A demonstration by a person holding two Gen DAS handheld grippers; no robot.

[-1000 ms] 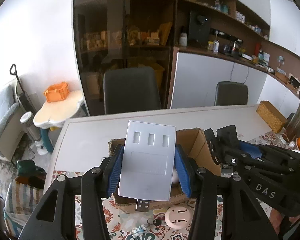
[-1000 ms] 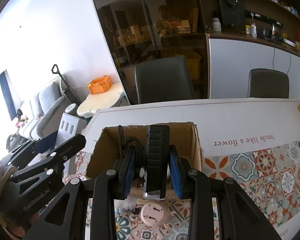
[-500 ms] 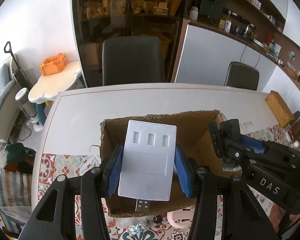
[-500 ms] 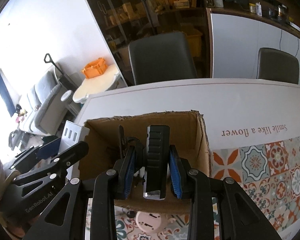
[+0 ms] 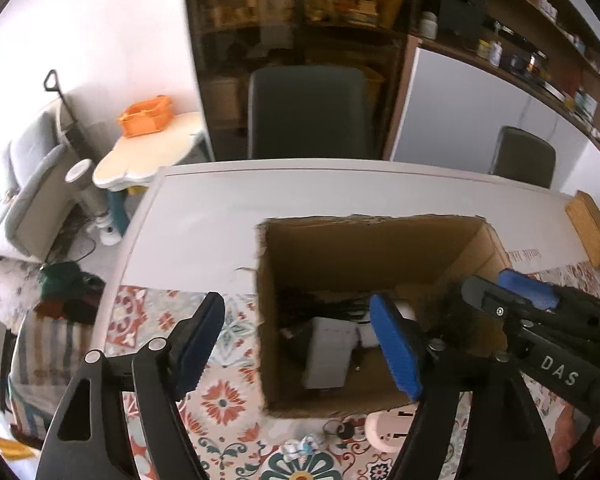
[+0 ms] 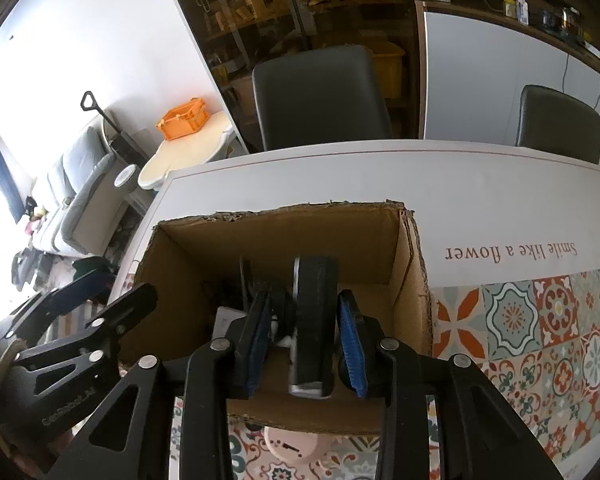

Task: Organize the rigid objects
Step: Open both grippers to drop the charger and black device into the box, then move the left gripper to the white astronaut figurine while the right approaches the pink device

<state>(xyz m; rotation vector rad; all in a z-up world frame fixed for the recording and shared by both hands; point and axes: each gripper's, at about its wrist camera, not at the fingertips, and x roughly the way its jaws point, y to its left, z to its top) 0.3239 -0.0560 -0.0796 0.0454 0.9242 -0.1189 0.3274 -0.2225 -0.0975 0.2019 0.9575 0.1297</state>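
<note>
Two grippers hovering over box (image 6: 284, 236): left gripper (image 5: 296, 344) jaws spread, right gripper (image 6: 303, 340) pinching stiff black device (image 6: 313, 316) by flat sides.

Both wrist cameras look steeply down, close over the open cardboard box (image 5: 363, 256) (image 6: 284, 236): the left from its near-left corner, the right from directly over its near wall (image 6: 323, 404). Both share the box's interior.
</note>
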